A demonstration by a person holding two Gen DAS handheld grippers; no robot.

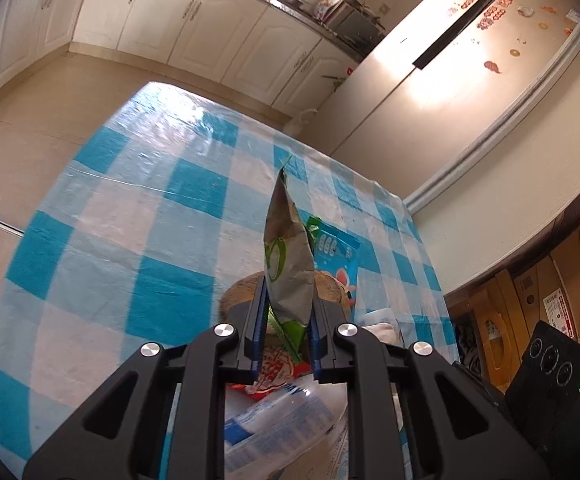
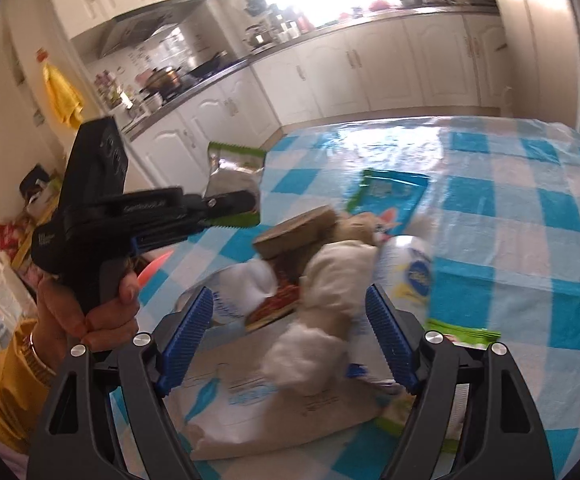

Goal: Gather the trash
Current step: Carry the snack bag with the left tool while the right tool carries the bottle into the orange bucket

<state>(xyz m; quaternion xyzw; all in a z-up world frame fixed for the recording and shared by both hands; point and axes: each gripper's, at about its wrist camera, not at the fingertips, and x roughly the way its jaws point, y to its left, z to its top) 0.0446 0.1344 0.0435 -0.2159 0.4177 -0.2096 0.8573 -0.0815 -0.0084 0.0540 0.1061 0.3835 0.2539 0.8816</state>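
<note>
**Left gripper clamps a snack bag; right gripper gapes over the trash pile**

Left wrist view: the left gripper (image 1: 286, 300) is closed tight on a grey-and-green snack bag (image 1: 290, 252), which stands on edge between the blue pads and rises above the checked tablecloth (image 1: 130, 208). Beneath the fingers, near the table's near edge, lie a brown coconut shell (image 1: 238, 294), a blue wrapper (image 1: 340, 254) and a clear plastic bottle (image 1: 274, 420).

Right wrist view: the right gripper (image 2: 290, 340) stands wide open with nothing pressed between its pads; a crumpled white tissue (image 2: 330, 280) lies on the table between and beyond the fingers. Around it sit a brown box (image 2: 294, 228), a white plastic bag (image 2: 270, 408) at the near edge, and a blue wrapper (image 2: 394, 192) further in. At the table's left edge a hand (image 2: 86, 304) holds the left gripper (image 2: 234, 208), with the snack bag (image 2: 234, 168) sticking up from it.
</note>
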